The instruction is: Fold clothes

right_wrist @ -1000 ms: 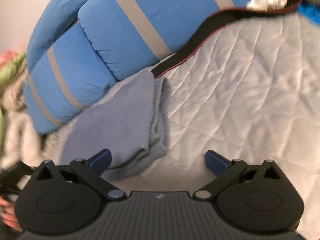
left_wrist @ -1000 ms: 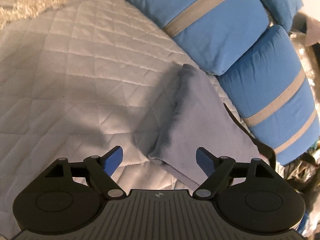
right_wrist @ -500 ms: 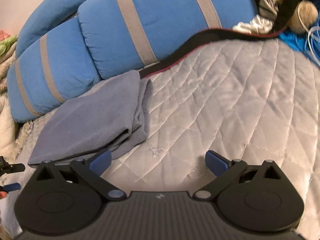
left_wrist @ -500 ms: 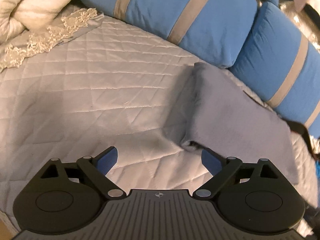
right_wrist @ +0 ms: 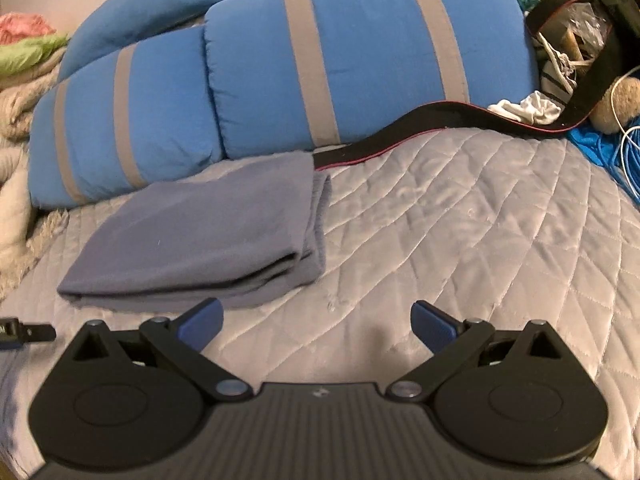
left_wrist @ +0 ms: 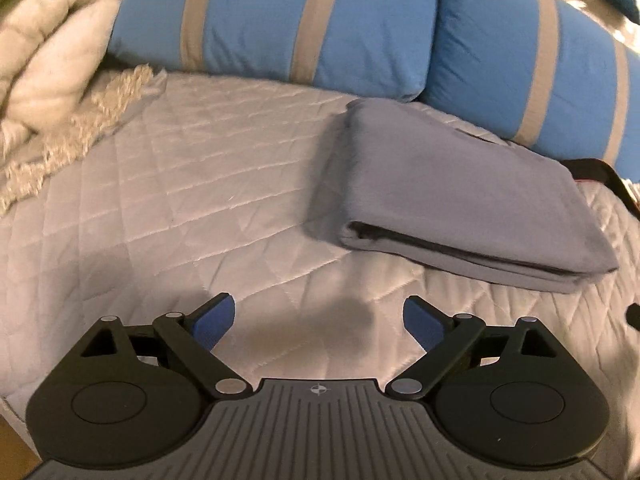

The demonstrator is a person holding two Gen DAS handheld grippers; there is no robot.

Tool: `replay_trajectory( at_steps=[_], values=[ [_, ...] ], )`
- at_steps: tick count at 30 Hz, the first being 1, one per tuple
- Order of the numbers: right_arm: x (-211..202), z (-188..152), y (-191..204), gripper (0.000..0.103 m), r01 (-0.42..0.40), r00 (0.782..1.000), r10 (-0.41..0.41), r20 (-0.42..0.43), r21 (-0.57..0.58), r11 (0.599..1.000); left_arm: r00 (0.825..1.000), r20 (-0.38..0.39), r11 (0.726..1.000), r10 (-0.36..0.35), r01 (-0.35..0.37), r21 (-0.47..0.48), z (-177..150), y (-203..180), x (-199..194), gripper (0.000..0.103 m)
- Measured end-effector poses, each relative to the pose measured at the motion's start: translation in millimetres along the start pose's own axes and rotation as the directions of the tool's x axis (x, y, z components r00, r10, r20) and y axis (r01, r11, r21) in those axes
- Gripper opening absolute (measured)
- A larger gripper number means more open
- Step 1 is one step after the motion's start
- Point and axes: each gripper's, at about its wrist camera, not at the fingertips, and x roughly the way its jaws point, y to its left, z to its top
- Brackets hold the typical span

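While held above the near part of the quilted grey bedspread (left_wrist: 192,184), left gripper (left_wrist: 319,318) with blue pads spread wide, bare quilt alone between them. Same for right gripper (right_wrist: 316,322): pads (right_wrist: 434,326) far apart, gripping nothing, only quilt in the gap.

Folded grey garment (left_wrist: 452,196) lying flat on the bedspread, untouched by either claw. Seen from the left wrist, sitting beyond and to the right of the fingers, its layered open edge facing near, its far corner just beside the blue pillows. Seen from the right wrist (right_wrist: 200,236), lying beyond and to the left of the fingers, stacked edges showing along its right and near sides, near edge close to the left pad but apart from it.

Two blue pillows with grey stripes (left_wrist: 280,20) propped along the far side of the bed, side by side, the garment's far edge close against them. Black strap with a red edge (right_wrist: 400,136) trailing across the quilt from the garment's far right corner off to the right, running under the pillow's base. Cream blanket with a fringed edge (left_wrist: 52,88) heaped at far left in the left wrist view. Loose clutter, blurred, at far right beyond the strap in the right wrist view: white cloth, blue cord (right_wrist: 624,152).
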Motion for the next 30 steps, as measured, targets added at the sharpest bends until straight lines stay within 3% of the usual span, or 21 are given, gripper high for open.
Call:
replay_trajectory(
  at_steps=[4,9,13,19,30],
  values=[
    [-5,-13,19,0.103,0.016,1.000,-0.016,0.003,-0.099,0.995,0.999,0.053,1.000,0.012,-0.013,0.026,-14,-17,-13,0.096],
    [-9,-31,44,0.103,0.021,0.999,-0.026,-0.022,-0.203,0.979,0.999,0.039,0.998,0.019,-0.021,0.063,-39,-38,-11,0.097],
    [-3,-47,54,0.103,0.039,0.993,-0.064,-0.102,-0.232,0.972,0.999,0.029,0.995,0.040,-0.042,0.093,-55,-43,-3,0.103],
    [-6,-57,58,0.103,0.075,0.994,-0.092,-0.066,-0.231,0.970,0.997,0.062,0.993,0.054,-0.060,0.100,-63,-44,-3,0.103],
    [-5,-57,58,0.103,0.080,0.993,-0.098,-0.070,-0.225,0.971,0.990,-0.024,0.990,0.137,-0.137,0.020,-60,-54,-8,0.103]
  ],
)
